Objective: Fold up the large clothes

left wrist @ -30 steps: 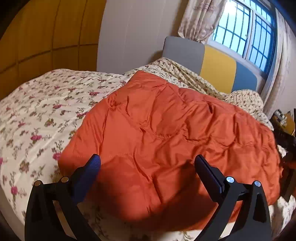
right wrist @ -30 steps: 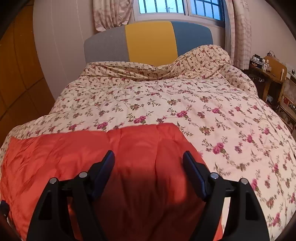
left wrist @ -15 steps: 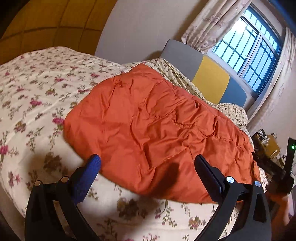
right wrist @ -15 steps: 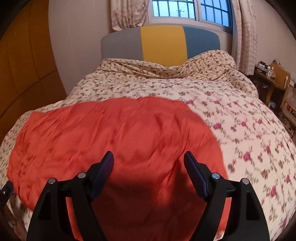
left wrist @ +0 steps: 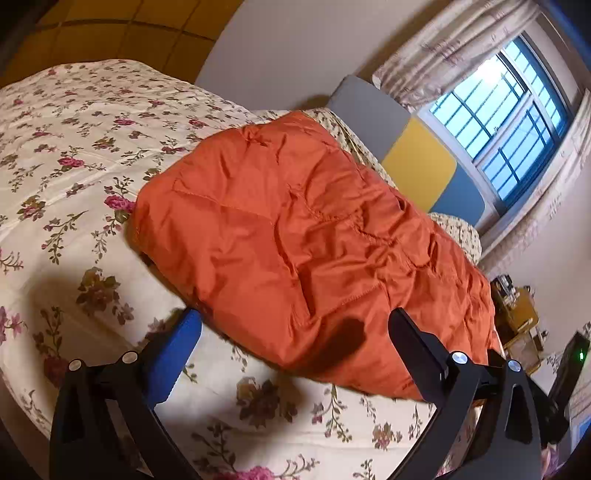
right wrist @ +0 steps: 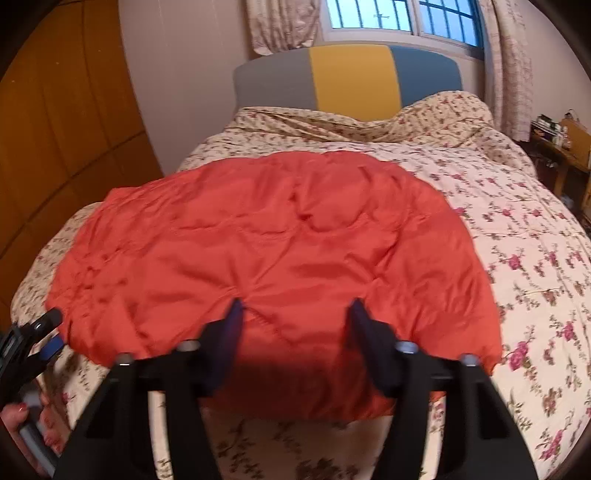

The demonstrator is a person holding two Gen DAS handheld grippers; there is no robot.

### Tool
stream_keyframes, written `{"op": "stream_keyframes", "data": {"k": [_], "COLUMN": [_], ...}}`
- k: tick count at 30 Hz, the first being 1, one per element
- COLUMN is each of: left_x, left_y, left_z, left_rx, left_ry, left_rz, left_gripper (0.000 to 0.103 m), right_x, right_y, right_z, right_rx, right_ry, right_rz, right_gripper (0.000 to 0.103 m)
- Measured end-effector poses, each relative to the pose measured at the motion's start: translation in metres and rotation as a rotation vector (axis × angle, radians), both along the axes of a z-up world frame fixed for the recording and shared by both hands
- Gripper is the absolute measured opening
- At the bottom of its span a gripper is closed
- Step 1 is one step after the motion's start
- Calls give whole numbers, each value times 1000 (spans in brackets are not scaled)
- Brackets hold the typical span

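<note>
An orange padded jacket (left wrist: 303,236) lies folded in a thick slab on the floral bedspread (left wrist: 74,177). It also shows in the right wrist view (right wrist: 273,258), spread wide across the bed. My left gripper (left wrist: 295,325) is open and empty, held just above the jacket's near edge. My right gripper (right wrist: 295,314) is open and empty, a little above the jacket's near hem. The left gripper also shows at the lower left of the right wrist view (right wrist: 33,332), beside the jacket's left corner.
The bed has a grey, yellow and blue headboard (right wrist: 347,77) under a barred window (right wrist: 399,14). A wooden wardrobe (right wrist: 66,140) stands to the left. A cluttered side table (right wrist: 561,140) stands to the right of the bed.
Both grippers have pulled back and up from the jacket, which now shows whole. Both stay open. The left wrist view has swung to the right.
</note>
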State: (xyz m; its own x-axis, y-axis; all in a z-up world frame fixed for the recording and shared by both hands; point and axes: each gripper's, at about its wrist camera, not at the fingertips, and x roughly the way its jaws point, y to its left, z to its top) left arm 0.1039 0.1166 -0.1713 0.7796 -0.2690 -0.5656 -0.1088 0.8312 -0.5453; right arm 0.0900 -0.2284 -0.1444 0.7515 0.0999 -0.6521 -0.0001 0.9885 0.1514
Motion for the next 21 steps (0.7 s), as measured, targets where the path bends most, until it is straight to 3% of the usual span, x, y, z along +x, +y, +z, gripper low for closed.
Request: {"op": "stream_keyframes", "data": {"k": [1,4,10,15,18,21], "left_x": [1,6,13,19,20,21], "left_y": [1,5,10,8,7,13], "left_z": [-1,-3,-5,-7,-9,-11], "left_rx": [-7,-32,-71,-53,-30,-66], "left_ry": [2,0,-19,-36,-57,-85], "left_rz": [6,21,41,22,9,32], "left_gripper": [100,100,100,100,100,100], "right_x": [-2,-5,0,19,24,24], "right_y": [3,13,46,63,64,64], "right_z": [1,5,5,-26,-37,-41], "right_rx": [24,75,82,-21,-31,-32], "right_ry": [-2,-19,-23,69,77,70], "right_rz": [20,86,206,214,220,216], "right_gripper": [21,10,9,8,7,7]}}
